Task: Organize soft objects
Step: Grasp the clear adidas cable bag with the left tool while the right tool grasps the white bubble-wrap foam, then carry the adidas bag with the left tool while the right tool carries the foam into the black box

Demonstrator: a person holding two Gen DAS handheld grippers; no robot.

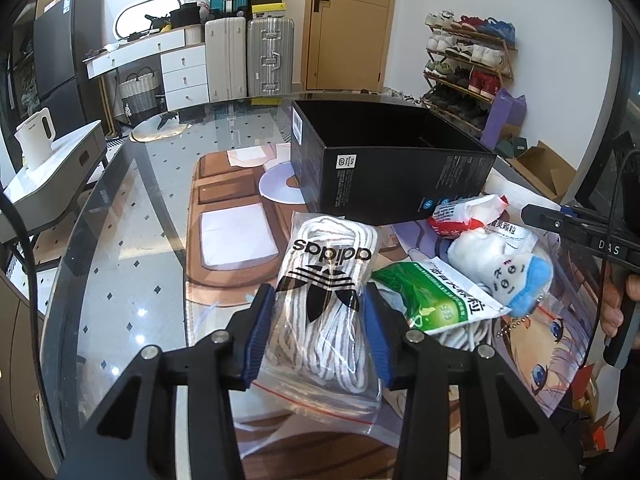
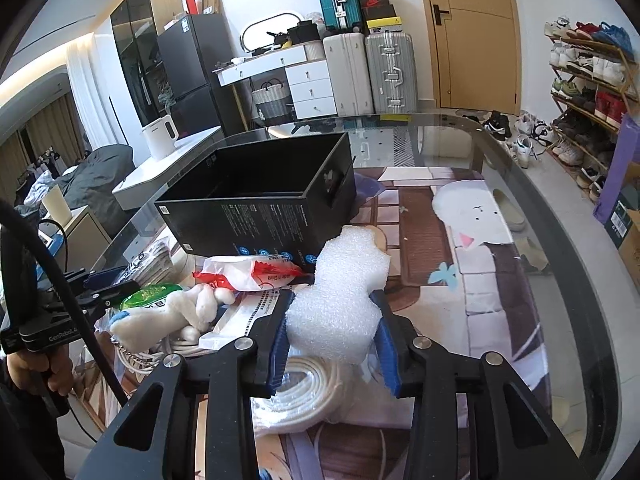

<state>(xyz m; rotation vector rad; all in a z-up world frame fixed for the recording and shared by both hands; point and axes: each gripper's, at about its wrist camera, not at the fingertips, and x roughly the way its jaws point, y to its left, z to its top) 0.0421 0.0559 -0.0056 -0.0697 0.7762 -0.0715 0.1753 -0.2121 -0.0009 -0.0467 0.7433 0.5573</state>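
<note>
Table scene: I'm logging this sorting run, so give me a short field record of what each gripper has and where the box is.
left gripper: shut on bag of white laces
right gripper: shut on white foam piece
black box: open, looks empty, behind the pile
loose items: plush toy, green packet, red-and-white packet
surface: glass table

Readable stuff here is pretty thin. The clear zip bag of white laces [image 1: 326, 300] has a big black "adidas" with the trefoil logo, seen upside down from the left wrist camera. The other handheld black gripper's body [image 1: 608, 248] says "DAS" in white letters. From the right wrist camera, the black gripper body at the left edge [image 2: 60, 338] reads "GenRobot". The red and white plastic packet [image 2: 256, 274] shows "Made in China". The green and white pouch [image 1: 440, 292] carries Chinese characters.
</note>
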